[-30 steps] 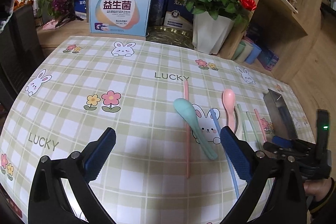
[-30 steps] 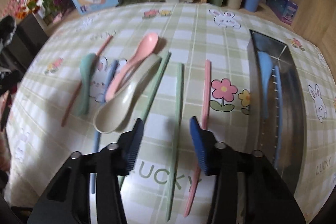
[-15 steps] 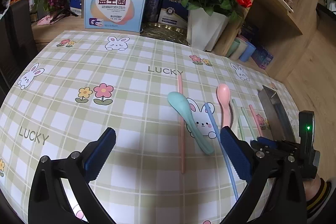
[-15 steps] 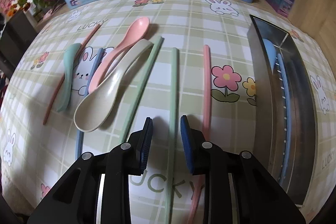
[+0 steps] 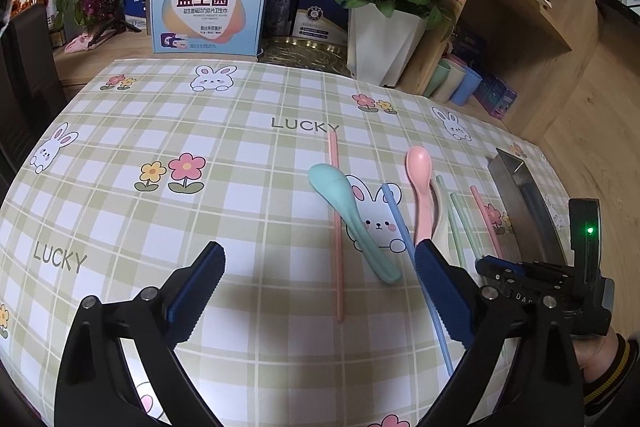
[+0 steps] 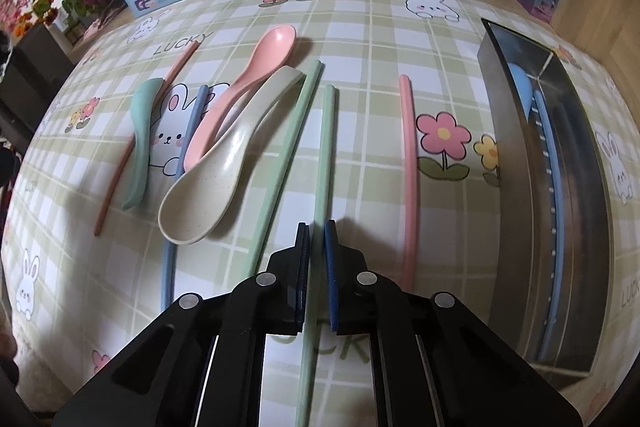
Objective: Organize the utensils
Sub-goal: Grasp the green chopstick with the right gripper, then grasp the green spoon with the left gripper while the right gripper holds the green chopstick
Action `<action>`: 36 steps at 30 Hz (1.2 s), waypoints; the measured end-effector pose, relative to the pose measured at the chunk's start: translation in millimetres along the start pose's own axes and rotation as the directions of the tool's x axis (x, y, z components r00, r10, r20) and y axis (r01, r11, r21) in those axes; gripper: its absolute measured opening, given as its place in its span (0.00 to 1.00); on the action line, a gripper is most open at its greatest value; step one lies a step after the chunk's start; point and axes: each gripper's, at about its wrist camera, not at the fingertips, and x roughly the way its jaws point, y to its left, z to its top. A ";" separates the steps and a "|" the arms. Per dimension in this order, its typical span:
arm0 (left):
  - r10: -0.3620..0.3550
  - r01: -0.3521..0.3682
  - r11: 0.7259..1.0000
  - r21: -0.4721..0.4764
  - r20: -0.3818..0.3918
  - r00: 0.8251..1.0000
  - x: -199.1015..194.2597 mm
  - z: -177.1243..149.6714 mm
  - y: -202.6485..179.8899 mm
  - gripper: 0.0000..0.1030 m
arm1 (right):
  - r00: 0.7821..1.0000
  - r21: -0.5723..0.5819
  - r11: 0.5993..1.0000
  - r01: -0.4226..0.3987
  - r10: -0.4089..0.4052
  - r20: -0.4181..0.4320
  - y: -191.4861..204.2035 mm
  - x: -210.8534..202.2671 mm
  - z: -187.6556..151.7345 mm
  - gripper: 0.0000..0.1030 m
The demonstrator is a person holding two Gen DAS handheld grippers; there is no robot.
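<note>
Right tool [image 6: 317,243]: jaws have just closed, pinching the green chopstick [image 6: 325,151] lying flat on the counter [image 6: 360,27].
Left tool [image 5: 316,291]: wide open, empty.
Tray [image 6: 592,227]: at 3 o'clock.
Advice: lift level, carry it parallel into the tray.

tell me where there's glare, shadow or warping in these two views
Right wrist view: bright reflections on the metal tray, a soft shadow beside the beige spoon, and the right gripper shut on a green chopstick. Left wrist view: the fisheye bulges the checked tablecloth and darkens the corners; the left gripper casts a dim shadow.
</note>
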 end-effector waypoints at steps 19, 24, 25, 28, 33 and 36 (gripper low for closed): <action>-0.032 0.029 0.999 -0.033 -0.102 0.994 21.0 -10.2 -6.7 0.65 | 0.999 0.022 0.999 -0.042 0.042 -0.006 3.1 -3.1 -8.6 0.08; -0.097 0.094 0.995 -0.024 -0.155 0.983 32.1 -6.8 -15.7 0.35 | 0.999 0.015 0.999 -0.037 0.037 0.010 4.5 -3.5 -10.6 0.08; -0.127 0.123 0.992 -0.031 -0.172 0.977 36.9 -5.1 -18.7 0.35 | 0.999 0.016 0.999 -0.038 0.038 0.012 4.0 -3.6 -10.9 0.08; -0.135 0.129 0.991 -0.041 -0.212 0.968 55.0 -0.1 -27.6 0.35 | 0.999 0.016 0.999 -0.049 0.048 0.019 2.3 -3.7 -12.0 0.08; -0.136 0.125 0.990 -0.060 -0.269 0.953 86.8 3.0 -35.4 0.35 | 0.999 -0.007 1.000 -0.030 0.031 0.034 5.7 -4.6 -14.3 0.08; -0.114 0.105 0.993 -0.044 -0.294 0.949 97.8 4.6 -38.2 0.35 | 0.998 0.003 0.999 -0.048 0.048 0.033 2.6 -4.7 -14.0 0.08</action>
